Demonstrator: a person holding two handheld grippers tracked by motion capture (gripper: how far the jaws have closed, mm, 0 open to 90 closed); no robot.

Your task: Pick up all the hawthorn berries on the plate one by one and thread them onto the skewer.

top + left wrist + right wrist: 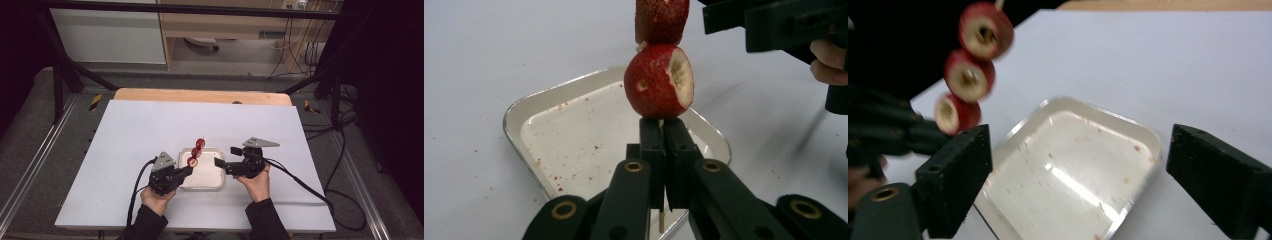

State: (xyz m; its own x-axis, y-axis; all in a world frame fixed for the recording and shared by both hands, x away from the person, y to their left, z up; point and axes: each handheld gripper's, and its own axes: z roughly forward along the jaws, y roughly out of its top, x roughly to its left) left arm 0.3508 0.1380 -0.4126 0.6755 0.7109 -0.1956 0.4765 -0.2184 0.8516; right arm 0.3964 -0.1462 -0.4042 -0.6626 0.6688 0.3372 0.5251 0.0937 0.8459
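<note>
A thin wooden skewer carries three red fruit pieces [196,152], which lean up and away over a white tray [210,182]. My left gripper [187,171] is shut on the skewer's lower end just below the lowest fruit [656,82], whose pale flesh shows through a bitten-looking gap. The jaws of the left gripper [663,135] press together on the stick. My right gripper [226,156] stands open at the tray's right side, facing the skewer, with nothing between its pads [955,180]. In the right gripper view the fruits [969,77] hang at the upper left above the tray [1068,170].
The tray [574,145] holds just red crumbs and specks. It sits on a white sheet [150,125] over a wooden table whose far edge [200,96] shows. Black frame bars and cables run along the sides and back.
</note>
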